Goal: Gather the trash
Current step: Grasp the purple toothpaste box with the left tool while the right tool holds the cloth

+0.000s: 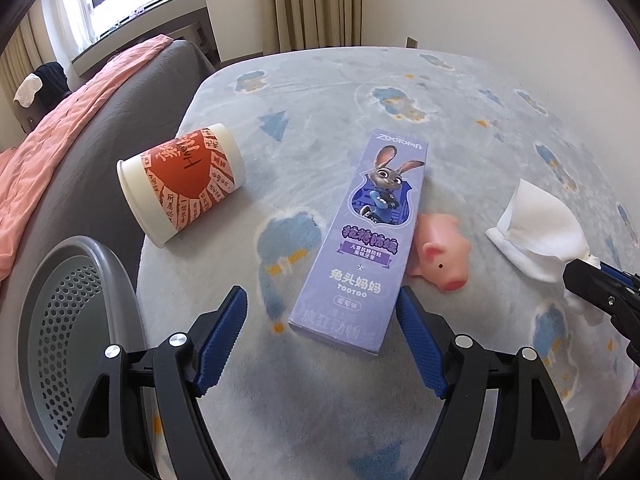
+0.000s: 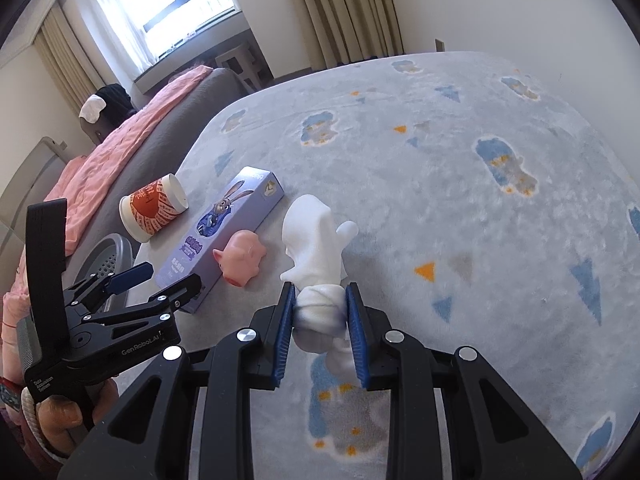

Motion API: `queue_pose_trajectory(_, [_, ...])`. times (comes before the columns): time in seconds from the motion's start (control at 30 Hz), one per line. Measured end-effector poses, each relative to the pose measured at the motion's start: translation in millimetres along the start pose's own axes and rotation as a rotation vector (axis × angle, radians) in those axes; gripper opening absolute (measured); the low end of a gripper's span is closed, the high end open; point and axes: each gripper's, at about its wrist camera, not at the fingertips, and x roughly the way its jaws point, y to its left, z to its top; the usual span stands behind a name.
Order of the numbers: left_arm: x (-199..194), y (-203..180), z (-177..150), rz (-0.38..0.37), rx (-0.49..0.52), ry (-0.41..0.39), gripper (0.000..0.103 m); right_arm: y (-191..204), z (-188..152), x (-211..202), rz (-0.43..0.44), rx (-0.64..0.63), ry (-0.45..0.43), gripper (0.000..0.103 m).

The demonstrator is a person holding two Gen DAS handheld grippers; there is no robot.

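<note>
My right tool (image 2: 320,300) clamps tissue (image 2: 316,240) above rug (image 2: 480,220). My left tool (image 1: 322,320) wide open, empty, over box (image 1: 360,240). Cup (image 1: 180,184), pig (image 1: 440,256) alongside.

Black fingers (image 1: 224,336); ribbed blue pads (image 2: 282,340)

You are looking at one paper cup (image 1: 182,184), one purple toothpaste box (image 1: 360,240), one pink toy pig (image 1: 440,260) and one white tissue (image 2: 316,248) lying on the one patterned rug (image 1: 460,128); you are also seeing one grey perforated bin (image 1: 60,332) and working two grippers, left (image 1: 322,308) and right (image 2: 320,300)
</note>
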Motion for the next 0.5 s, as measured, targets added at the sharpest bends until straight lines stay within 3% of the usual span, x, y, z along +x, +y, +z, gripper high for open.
queue_pose_trajectory(0.5, [30.9, -12.8, 24.7, -0.028, 0.011, 0.022, 0.073, -11.0, 0.4, -3.6, 0.027, 0.024, -0.010, 0.026])
